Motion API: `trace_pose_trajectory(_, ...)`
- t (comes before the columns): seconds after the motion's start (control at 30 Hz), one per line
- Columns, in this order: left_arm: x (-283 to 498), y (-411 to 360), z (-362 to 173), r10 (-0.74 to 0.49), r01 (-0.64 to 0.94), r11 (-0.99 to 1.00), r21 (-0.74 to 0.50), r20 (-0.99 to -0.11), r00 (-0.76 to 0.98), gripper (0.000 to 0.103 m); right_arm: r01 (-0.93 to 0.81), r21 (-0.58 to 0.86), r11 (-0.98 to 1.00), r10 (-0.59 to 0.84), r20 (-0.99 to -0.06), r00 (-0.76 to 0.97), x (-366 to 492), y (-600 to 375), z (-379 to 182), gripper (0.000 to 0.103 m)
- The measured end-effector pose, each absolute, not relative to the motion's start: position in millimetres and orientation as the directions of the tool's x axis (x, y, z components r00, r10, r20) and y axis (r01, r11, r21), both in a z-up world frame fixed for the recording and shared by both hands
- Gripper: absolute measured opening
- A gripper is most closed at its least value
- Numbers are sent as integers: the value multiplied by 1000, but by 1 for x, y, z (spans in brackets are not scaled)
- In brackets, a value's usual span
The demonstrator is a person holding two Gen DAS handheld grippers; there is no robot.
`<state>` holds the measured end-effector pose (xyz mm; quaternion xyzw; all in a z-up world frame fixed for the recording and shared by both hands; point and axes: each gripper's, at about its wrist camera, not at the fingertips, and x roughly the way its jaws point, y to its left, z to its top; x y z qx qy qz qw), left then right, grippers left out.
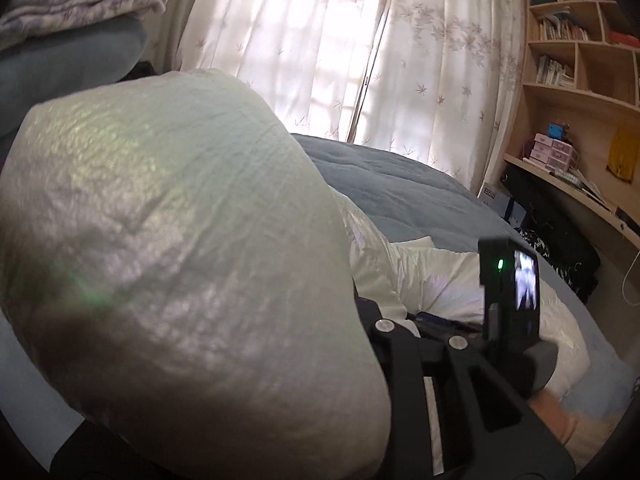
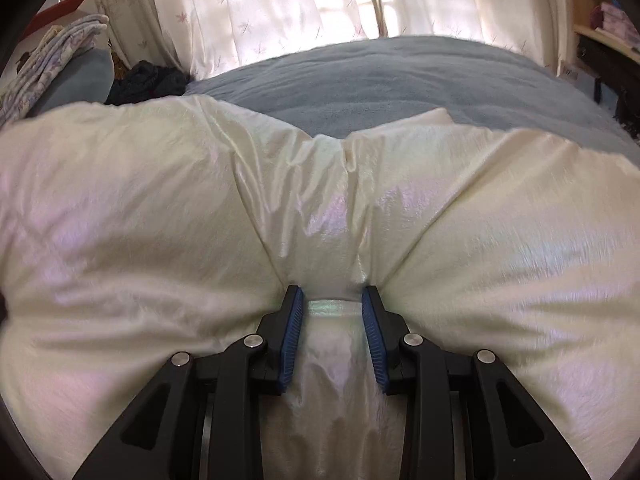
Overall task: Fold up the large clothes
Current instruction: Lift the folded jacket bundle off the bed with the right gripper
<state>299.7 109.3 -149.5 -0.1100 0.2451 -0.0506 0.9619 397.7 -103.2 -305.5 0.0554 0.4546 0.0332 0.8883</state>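
A puffy white jacket lies spread over a grey-blue bed cover. In the right wrist view my right gripper is shut on a bunched fold of it, both blue pads pressing the fabric. In the left wrist view a raised bulge of the jacket fills the left half and buries the tips of my left gripper. Only its right finger linkage shows, with fabric running into the jaws, so it reads as shut on the jacket. The right gripper's camera housing stands close by, with a hand below it.
Sunlit curtains hang behind the bed. A stack of folded bedding sits at the upper left, above a blue cushion. Wooden shelves and a curved desk with boxes stand on the right. Dark clothes lie at the bed's far left.
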Motion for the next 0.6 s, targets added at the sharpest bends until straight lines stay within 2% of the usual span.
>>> trace_pose_trajectory(0.13, 293, 100, -141, -144, 56, 977, -205, -444, 884, 23, 5, 170, 985, 125, -748, 652, 413, -115, -272, 32)
trace_pose_trajectory(0.2, 288, 98, -142, -141, 60, 979, -195, -435, 889, 22, 15, 158, 987, 110, -752, 650, 428, -116, -271, 32)
trace_pose_trajectory(0.37, 257, 93, -134, -150, 96, 984, -149, -409, 900, 22, 37, 167, 985, 113, -797, 594, 477, -120, -304, 32)
trace_pose_trajectory(0.6, 240, 63, -140, -149, 133, 989, -68, -402, 903, 22, 26, 118, 993, 79, -794, 602, 503, -117, -341, 32)
